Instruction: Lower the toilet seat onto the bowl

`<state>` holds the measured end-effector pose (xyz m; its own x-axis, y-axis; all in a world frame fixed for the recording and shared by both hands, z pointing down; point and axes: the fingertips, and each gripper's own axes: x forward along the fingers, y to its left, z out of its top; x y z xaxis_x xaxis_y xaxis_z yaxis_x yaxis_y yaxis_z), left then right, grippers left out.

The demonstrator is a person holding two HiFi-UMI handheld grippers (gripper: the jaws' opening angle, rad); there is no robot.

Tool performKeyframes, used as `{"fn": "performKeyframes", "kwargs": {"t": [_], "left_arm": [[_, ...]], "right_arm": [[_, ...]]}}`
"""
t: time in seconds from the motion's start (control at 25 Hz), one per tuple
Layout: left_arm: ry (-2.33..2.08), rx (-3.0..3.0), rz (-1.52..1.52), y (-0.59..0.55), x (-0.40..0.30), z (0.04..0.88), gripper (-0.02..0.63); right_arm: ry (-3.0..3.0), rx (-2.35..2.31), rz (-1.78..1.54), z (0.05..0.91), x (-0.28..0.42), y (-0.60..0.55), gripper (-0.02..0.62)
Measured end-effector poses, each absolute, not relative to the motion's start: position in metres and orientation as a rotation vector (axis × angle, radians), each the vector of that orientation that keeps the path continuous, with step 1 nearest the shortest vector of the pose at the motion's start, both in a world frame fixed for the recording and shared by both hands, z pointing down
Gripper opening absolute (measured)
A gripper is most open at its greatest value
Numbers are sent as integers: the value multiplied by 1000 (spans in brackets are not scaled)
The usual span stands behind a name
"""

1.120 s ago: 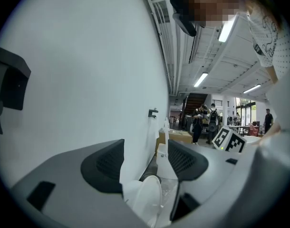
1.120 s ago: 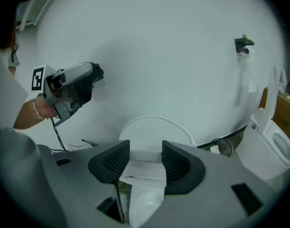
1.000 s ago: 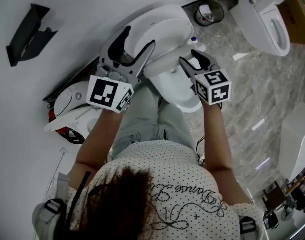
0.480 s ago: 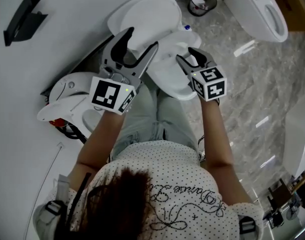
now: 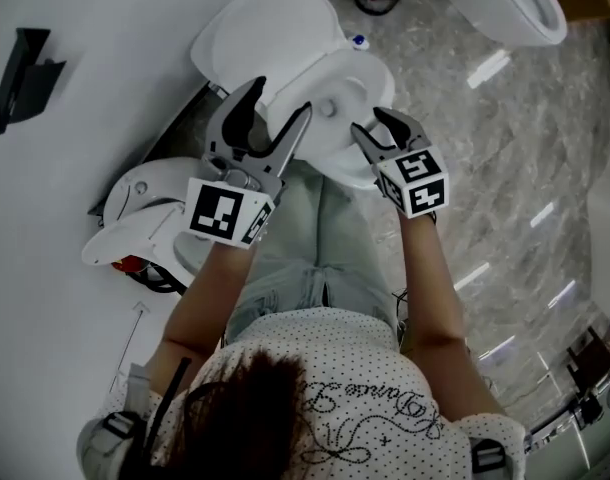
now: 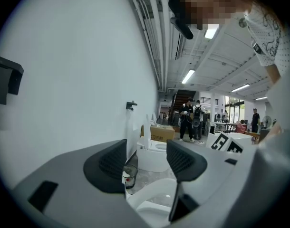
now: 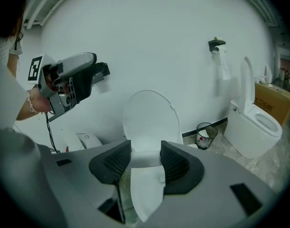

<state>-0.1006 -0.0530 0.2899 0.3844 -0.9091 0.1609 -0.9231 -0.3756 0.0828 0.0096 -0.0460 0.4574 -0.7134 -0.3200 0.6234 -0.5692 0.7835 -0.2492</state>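
Left gripper (image 5: 278, 103): pictured with jaws spread wide and nothing between them, just left of the seat. No support is lent from this side, so a drop would not be checked here.
Lid (image 5: 265, 28): seen upright against the wall, beyond the tips of both grippers. It could be tipped forward onto the right gripper if it is jolted while the seat is drawn away.
Toilet seat (image 5: 335, 93): shown tilted partway down, between the lid behind it and the bowl beneath, with its underside and one bumper turned toward the person. Past its balance point it is judged likely to fall under its own weight.
Bowl (image 5: 350, 176): glimpsed directly under the right gripper. A hard slam and a chipped rim are risked if the seat is let go early.
Right gripper (image 7: 145, 161): clamped on the seat's right rim, which fills the gap between its pads, the jaws having just been closing. The glossy rim is held at a single off-centre point, so a slip is judged the main hazard. A jaw could also be pinched between seat and bowl if the hold is not eased off before contact.
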Motion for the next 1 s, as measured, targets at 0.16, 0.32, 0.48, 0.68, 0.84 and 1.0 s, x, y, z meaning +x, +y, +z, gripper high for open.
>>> {"fn": "performKeyframes", "kwargs": {"t": [0.16,0.32,0.48,0.68,0.84,1.0], "left_arm": [[-1577,2504,132,-54,-87,305,204],[-1509,2531,144,-54,-78,322,178],[-1450,2536,161,-47,-70,335,178],[-1384,2550,190,-42,-60,347,178],[-1350,2556,214,-44,-50,365,177],[-1304,2565,235,-42,-40,376,176]], "right_arm": [[-2380,754,620,467,28,-38,189],[-2384,848,676,480,41,-32,187],[-2356,911,718,489,57,-20,187],[-2382,1014,862,493,74,-13,187],[-2368,1048,883,509,84,-12,176],[-2335,1073,921,521,95,-4,176]]}}
